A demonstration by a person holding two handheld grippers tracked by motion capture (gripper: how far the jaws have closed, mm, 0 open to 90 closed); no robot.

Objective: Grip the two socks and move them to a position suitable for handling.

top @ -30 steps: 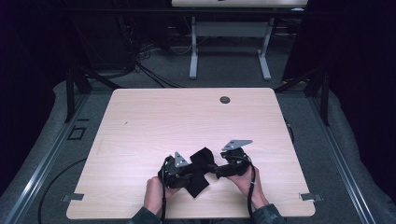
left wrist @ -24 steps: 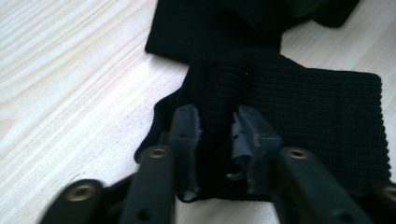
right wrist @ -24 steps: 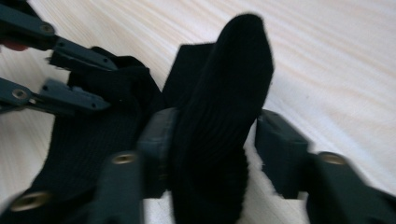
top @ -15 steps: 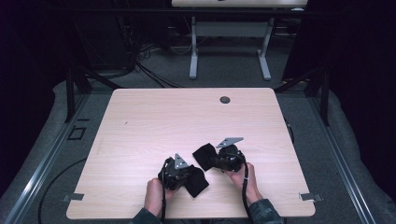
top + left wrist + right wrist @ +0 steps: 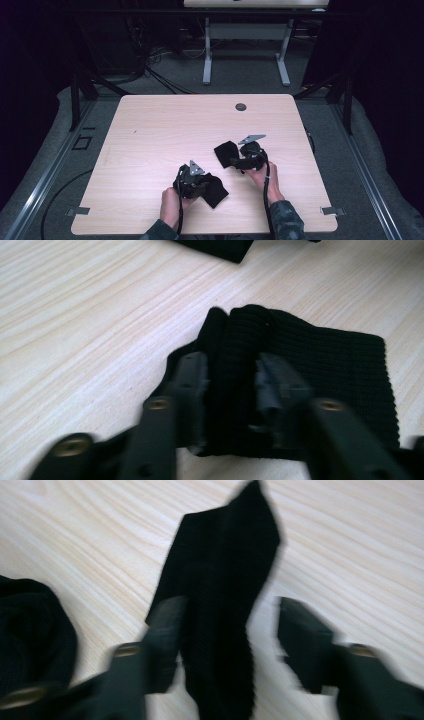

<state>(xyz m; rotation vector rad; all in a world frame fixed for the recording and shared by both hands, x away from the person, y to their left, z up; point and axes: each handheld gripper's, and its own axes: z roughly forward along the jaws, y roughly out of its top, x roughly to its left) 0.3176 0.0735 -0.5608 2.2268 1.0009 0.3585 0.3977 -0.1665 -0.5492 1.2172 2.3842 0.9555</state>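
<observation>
Currently two pieces of black ribbed knit lie on the light wooden table [image 5: 150, 130], apart from each other; they look like a pair of socks, though I cannot be sure. Left gripper [image 5: 192, 180], near the table's front edge in the high view, sits over the nearer sock [image 5: 216, 190]. In the left gripper view a bunched fold of that sock [image 5: 300, 365] stands up between the jaws, with the rest lying flat to one side; the jaws have just been opening, and whether the pads still press on the fold I cannot tell. Right gripper [image 5: 239, 161] is further right and up the table, with the second sock [image 5: 226, 152] at its tip. In the right gripper view that second sock [image 5: 225, 570] hangs as a loose, pointed strip along one jaw, while the other jaw stands clearly off it, so this gripper is spread; its jaws have just been opening too, cloth between them but not pinched. Judged step: re-gripping both pieces, probably to lay them together or fold them. Next move likely calls for the right jaws to close firmly on the strip, then bring it over toward the left piece. A round grommet [image 5: 241, 106] sits near the far edge.
</observation>
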